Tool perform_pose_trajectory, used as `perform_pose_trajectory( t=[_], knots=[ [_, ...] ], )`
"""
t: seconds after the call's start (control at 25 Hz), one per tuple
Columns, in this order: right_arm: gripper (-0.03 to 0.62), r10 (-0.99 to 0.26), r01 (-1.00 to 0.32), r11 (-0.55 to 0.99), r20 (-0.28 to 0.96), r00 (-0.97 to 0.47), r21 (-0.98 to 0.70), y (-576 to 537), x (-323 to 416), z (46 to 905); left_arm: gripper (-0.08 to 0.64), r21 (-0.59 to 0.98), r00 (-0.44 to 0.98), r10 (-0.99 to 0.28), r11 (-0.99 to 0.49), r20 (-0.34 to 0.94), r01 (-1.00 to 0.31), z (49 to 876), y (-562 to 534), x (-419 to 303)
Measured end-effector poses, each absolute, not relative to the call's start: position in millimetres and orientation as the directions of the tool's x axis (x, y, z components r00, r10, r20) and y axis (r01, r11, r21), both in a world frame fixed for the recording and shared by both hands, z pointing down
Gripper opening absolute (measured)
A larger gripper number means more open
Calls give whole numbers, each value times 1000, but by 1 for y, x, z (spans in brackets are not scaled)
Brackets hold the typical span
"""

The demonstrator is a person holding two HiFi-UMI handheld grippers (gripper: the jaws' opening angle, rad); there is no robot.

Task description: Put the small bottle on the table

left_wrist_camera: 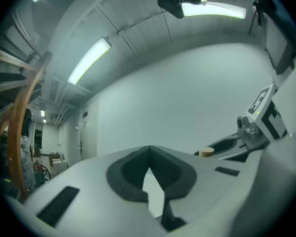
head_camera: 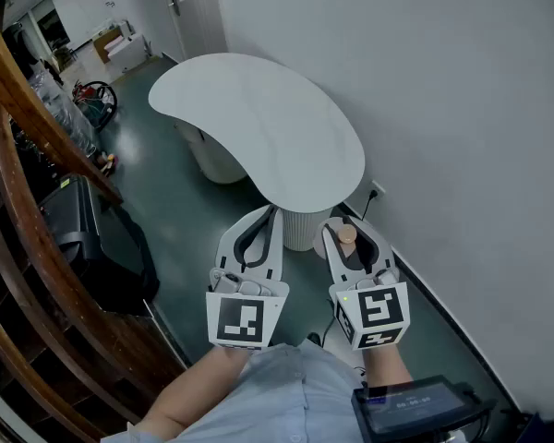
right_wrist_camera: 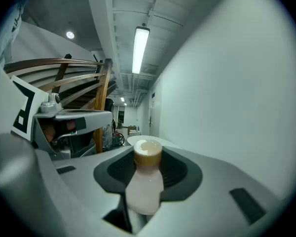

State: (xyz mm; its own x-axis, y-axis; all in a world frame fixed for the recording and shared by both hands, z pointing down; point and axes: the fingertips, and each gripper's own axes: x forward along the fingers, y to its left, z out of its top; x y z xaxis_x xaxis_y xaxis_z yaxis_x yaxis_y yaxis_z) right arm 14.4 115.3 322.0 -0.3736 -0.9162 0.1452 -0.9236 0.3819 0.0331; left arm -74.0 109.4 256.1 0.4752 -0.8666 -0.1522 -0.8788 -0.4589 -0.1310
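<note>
White table (head_camera: 258,127), curved edge just ahead, wall (head_camera: 462,109) close right, right claw (head_camera: 344,228) gripping small bottle (right_wrist_camera: 144,181), left claw (head_camera: 274,210) pinched together

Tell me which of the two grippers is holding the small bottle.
The right gripper: its fingers clamp the small bottle, which stands upright between them. The left gripper has its fingers closed tip to tip with nothing between them.

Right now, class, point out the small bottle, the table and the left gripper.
small bottle (right_wrist_camera: 144,189): right gripper view, its pale body.
table (head_camera: 258,127): head view, bare white top.
left gripper (head_camera: 273,215): head view, where its jaws' tips meet.
</note>
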Motion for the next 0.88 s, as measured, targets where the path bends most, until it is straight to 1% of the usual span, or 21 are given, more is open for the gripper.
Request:
perform_pose_trajectory(
  t=[0.52, 0.88],
  knots=[
    [124, -898, -905, 425, 140, -417, 24, 115, 34, 325, 0, -123, 442, -884, -426, -153, -896, 259, 112, -52],
    [124, -877, -885, 464, 154, -456, 24, 104, 52, 333, 0, -133, 373, -916, -355, -147, -925, 262, 108, -46]
  ],
)
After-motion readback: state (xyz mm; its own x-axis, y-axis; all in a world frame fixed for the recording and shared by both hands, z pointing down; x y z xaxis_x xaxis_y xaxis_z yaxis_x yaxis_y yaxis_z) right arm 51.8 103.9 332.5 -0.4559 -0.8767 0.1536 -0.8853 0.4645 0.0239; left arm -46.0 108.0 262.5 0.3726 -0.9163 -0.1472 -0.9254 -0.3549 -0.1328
